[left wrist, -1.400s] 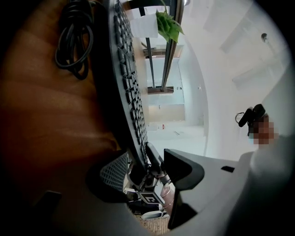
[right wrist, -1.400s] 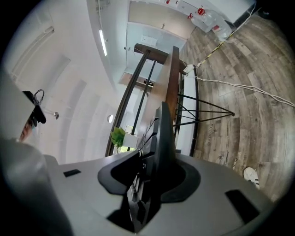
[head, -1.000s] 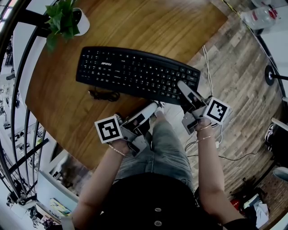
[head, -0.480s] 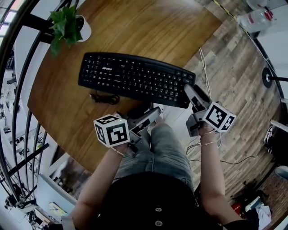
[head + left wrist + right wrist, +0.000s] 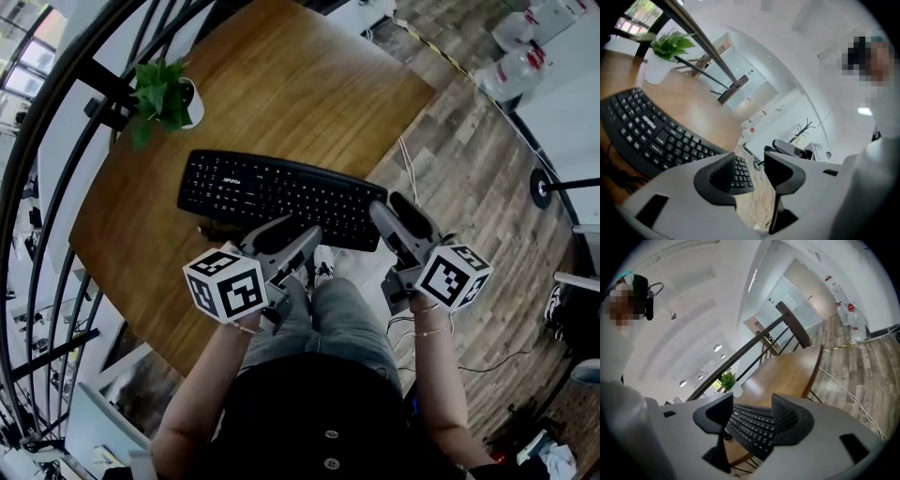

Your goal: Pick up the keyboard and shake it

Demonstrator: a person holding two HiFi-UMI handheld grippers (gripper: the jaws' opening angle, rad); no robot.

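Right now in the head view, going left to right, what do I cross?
Potted plant → keyboard → right gripper → water jugs. The left gripper sits in front of the keyboard, so it's left out of the order.

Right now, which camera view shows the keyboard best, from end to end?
The head view: it looks down on almost the whole keyboard, flat on the wooden table. The left gripper view shows only some keys at a slant; the right gripper view shows it foreshortened, from one end.
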